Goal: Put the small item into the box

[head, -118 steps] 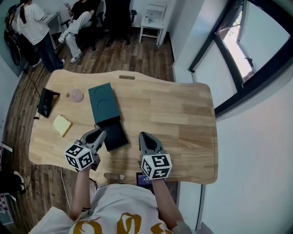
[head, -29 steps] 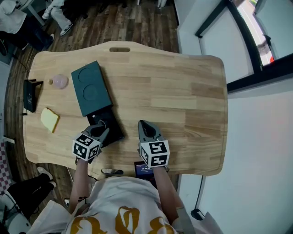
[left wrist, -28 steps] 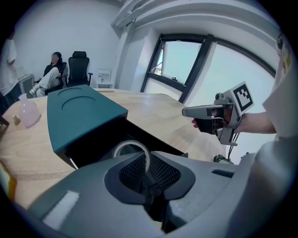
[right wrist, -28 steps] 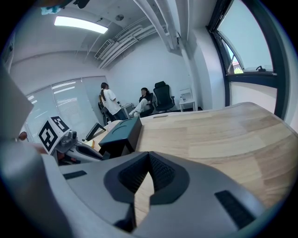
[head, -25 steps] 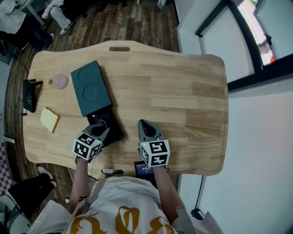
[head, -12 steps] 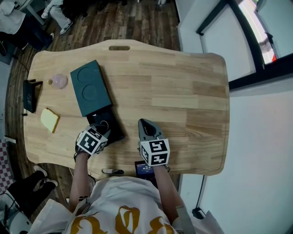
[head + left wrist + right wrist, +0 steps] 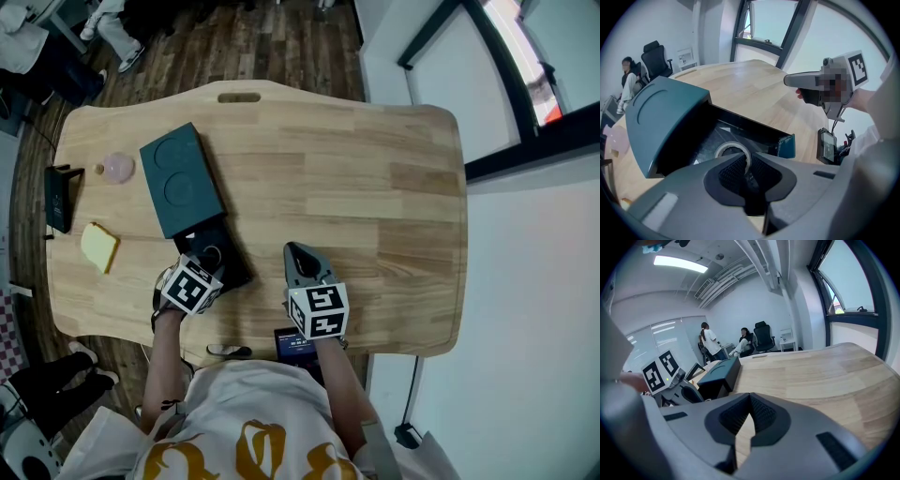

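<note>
A dark teal box (image 7: pixel 176 181) lies on the wooden table (image 7: pixel 375 187), and its black inner tray (image 7: pixel 230 267) is slid out toward me. My left gripper (image 7: pixel 208 265) reaches into that tray. In the left gripper view its jaws (image 7: pixel 746 165) are shut on the rim of a small silvery ring (image 7: pixel 727 149), low over the tray's black floor (image 7: pixel 708 140), with the teal lid (image 7: pixel 661 117) to the left. My right gripper (image 7: pixel 298 253) rests to the right of the tray, shut with nothing in it (image 7: pixel 750 398). It also shows in the left gripper view (image 7: pixel 792 80).
A pink round thing (image 7: pixel 118 167), a yellow block (image 7: pixel 98 247) and a black stand (image 7: pixel 57 197) sit at the table's left end. A small screen device (image 7: pixel 292 341) lies at the front edge. People (image 7: pixel 710 345) sit and stand past the far end.
My left gripper has rolled and moved slightly further over the open tray, its marker cube now closer to the box. The right gripper has stayed put.
</note>
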Demonstrator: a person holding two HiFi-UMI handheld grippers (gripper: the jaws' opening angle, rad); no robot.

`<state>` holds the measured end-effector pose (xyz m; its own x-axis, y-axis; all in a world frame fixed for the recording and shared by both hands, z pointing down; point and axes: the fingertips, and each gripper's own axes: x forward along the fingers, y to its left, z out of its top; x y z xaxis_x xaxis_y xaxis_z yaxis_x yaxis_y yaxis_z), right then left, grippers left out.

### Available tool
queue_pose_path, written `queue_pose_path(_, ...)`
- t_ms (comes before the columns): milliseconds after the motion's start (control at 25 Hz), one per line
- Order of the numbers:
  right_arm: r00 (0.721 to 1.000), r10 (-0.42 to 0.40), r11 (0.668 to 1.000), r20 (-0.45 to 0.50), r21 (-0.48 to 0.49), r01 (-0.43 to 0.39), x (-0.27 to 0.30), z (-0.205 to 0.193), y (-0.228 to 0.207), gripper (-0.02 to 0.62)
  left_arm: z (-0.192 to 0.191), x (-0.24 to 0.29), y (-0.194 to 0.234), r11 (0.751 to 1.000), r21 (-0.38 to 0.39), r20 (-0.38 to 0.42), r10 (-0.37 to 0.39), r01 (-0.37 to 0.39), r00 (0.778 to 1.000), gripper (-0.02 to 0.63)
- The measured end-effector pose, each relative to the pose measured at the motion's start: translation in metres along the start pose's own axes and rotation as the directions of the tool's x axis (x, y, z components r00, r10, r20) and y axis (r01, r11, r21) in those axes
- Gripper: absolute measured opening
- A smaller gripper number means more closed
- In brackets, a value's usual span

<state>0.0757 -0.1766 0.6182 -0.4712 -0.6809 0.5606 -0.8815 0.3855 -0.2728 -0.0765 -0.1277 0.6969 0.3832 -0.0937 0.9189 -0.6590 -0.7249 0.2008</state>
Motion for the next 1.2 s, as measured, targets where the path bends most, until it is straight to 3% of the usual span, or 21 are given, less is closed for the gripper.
queue_pose_path(360, 1.0, 0.005, 1.0, -0.005, -0.005, -0.005, -0.002, 0.003, 0.003, 0.004, 0.003, -0.006, 0.0, 1.0, -0.018, 0.004, -0.006, 0.006, 1.0, 0.038)
queue_pose_path(520, 1.0, 0.006, 1.0, 0.006, -0.018, -0.006, -0.005, 0.008, 0.003, 0.005, 0.007, -0.011, 0.002, 0.998, -0.054, 0.06, -0.018, 0.021, 0.998, 0.038)
queue_pose_path(680, 1.0, 0.007, 0.999, 0.022, -0.036, -0.006, -0.012, 0.02, 0.008, 0.005, 0.023, -0.031, 0.009, 0.998, -0.035, 0.156, 0.051, -0.046, 0.986, 0.038)
queue_pose_path(960, 0.997, 0.026, 0.997, 0.07, -0.076, -0.021, -0.027, 0.04, 0.027, 0.005, 0.05, -0.074, 0.005, 0.996, -0.08, 0.36, 0.076, -0.051, 0.93, 0.037)
queue_pose_path(1040, 0.996, 0.033, 0.996, 0.089, -0.087, -0.026, -0.032, 0.046, 0.033, 0.003, 0.058, -0.089, -0.003, 0.995, -0.099, 0.443, 0.043, 0.001, 0.896, 0.024)
queue_pose_path(1120, 0.993, 0.041, 0.994, 0.108, -0.101, -0.03, -0.037, 0.053, 0.04, 0.003, 0.067, -0.107, -0.008, 0.992, -0.117, 0.531, 0.025, 0.045, 0.847, 0.005)
queue_pose_path(1200, 0.991, 0.048, 0.993, 0.124, -0.117, -0.034, -0.042, 0.059, 0.047, 0.004, 0.071, -0.123, -0.011, 0.992, -0.121, 0.583, 0.042, 0.036, 0.812, 0.005)
